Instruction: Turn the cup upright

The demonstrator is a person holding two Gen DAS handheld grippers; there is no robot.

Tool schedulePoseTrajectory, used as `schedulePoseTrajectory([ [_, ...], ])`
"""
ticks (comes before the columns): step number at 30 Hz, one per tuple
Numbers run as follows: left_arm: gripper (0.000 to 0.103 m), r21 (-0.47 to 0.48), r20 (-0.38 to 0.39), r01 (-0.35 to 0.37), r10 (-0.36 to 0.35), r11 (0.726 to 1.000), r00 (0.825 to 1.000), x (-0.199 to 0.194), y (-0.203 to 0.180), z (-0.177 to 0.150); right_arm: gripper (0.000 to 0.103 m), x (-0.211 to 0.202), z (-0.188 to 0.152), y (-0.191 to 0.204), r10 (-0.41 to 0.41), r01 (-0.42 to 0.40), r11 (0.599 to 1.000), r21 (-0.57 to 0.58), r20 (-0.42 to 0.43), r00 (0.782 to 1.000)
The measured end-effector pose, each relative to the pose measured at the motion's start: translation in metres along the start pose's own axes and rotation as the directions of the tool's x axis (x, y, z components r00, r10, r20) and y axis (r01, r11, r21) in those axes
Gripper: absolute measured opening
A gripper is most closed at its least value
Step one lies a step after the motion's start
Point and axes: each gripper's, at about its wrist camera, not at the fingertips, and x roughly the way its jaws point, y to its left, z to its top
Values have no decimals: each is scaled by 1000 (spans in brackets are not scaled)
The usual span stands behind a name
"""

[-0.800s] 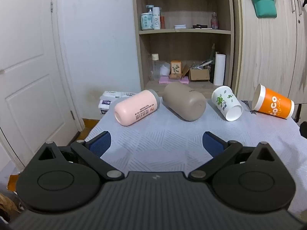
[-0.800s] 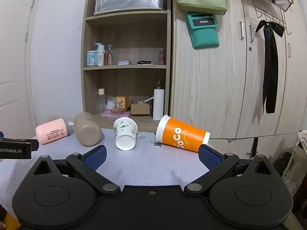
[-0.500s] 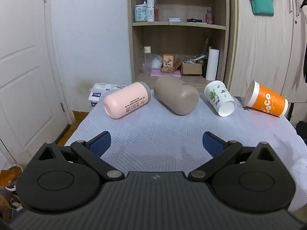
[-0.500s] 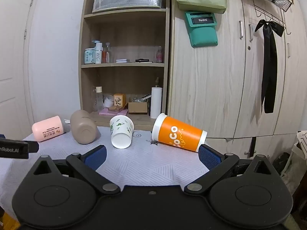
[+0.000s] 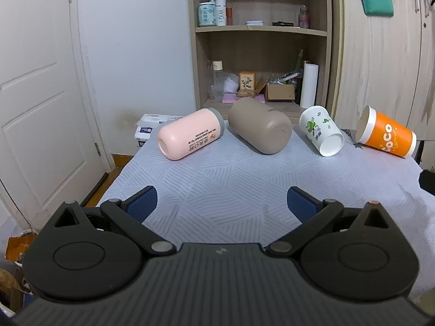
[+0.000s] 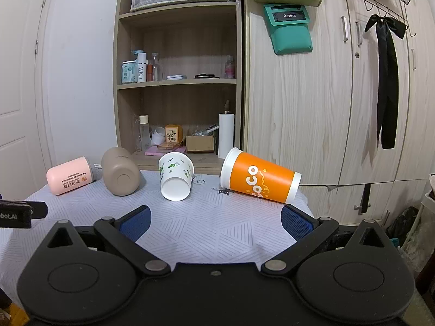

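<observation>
Several cups lie on their sides in a row at the far end of the cloth-covered table (image 5: pixel 231 190): a pink cup (image 5: pixel 190 137) (image 6: pixel 69 179), a taupe cup (image 5: pixel 259 128) (image 6: pixel 121 171), a white cup with green leaves (image 5: pixel 320 129) (image 6: pixel 176 179) and an orange cup (image 5: pixel 386 135) (image 6: pixel 261 180). My left gripper (image 5: pixel 221 203) is open and empty, well short of the pink and taupe cups. My right gripper (image 6: pixel 214 218) is open and empty, short of the white and orange cups.
An open shelf unit (image 5: pixel 261 43) with bottles and boxes stands behind the table, a wooden wardrobe (image 6: pixel 339 95) to its right, a white door (image 5: pixel 35 81) at the left. The table's right edge drops off beside the orange cup. The left gripper's body (image 6: pixel 16 213) shows at the right view's left edge.
Both grippers have drawn back and risen slightly, so the cups sit lower and farther in view. Both stay open. No cup has moved.
</observation>
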Motion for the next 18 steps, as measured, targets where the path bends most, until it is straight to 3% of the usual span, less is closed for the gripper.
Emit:
schedulePoseTrajectory([
  [10, 103, -14, 6, 2, -2, 1000, 1000, -12, 2, 0, 103, -14, 0, -1, -22, 22, 1000, -1, 20, 1000],
  [18, 103, -43, 55, 39, -37, 998, 998, -27, 12, 3, 103, -17, -1, 1, -19, 19, 1000, -15, 17, 1000],
])
